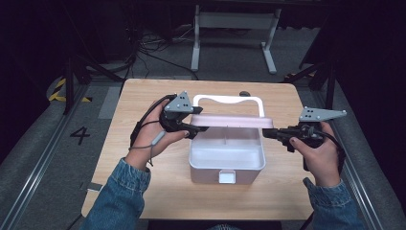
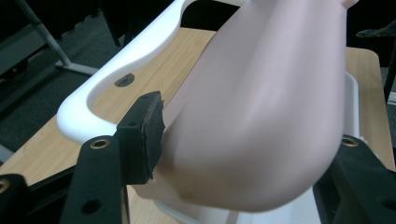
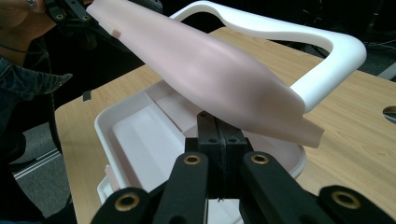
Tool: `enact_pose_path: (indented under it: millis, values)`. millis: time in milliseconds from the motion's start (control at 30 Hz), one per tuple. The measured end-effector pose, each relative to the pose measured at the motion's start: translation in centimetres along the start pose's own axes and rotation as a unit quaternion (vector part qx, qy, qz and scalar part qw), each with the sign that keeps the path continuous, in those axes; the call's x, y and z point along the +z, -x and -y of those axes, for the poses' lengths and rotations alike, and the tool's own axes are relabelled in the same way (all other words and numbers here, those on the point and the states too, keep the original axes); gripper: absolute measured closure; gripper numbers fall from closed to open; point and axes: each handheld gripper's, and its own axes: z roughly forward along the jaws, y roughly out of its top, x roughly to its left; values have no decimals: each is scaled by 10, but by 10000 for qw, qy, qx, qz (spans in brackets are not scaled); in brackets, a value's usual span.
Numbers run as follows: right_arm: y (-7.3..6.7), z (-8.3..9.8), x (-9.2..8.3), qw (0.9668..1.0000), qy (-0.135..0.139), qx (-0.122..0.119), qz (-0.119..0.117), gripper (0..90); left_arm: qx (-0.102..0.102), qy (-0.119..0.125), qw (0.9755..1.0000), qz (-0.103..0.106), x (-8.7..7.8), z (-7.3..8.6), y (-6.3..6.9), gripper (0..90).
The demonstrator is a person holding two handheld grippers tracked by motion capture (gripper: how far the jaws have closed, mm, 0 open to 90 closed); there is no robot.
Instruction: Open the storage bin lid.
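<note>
Wooden table (image 1: 143,191): both grippers hold pink lid (image 1: 230,120) above box (image 1: 226,165)

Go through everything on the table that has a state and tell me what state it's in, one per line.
Pink lid: lifted off, held level above the box by both tongs.
White box: open, nothing visible inside, resting on the table.
White handle: raised upright behind the lid.
Front latch: unfastened.
Left tongs: around the lid's left end.
Right tongs: shut on the lid's right edge.
</note>
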Motion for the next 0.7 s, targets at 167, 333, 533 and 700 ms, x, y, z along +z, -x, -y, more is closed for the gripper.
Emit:
enact_pose_path:
  millis: [167,333,533,700]
  values:
    - [0,1,-2,10000,32,29,-9,900,148,129,9998,-16,3,-2,0,467]
    - [-1,2,-7,10000,5,20,32,900,155,163,9997,-93,2,-6,-3,509]
    - [1,7,-14,9998,-36,76,162,896,87,96,9999,-80,1,-13,-12,546]
    - [4,13,-21,9995,-25,151,275,894,-104,189,9997,76,2,-15,-25,566]
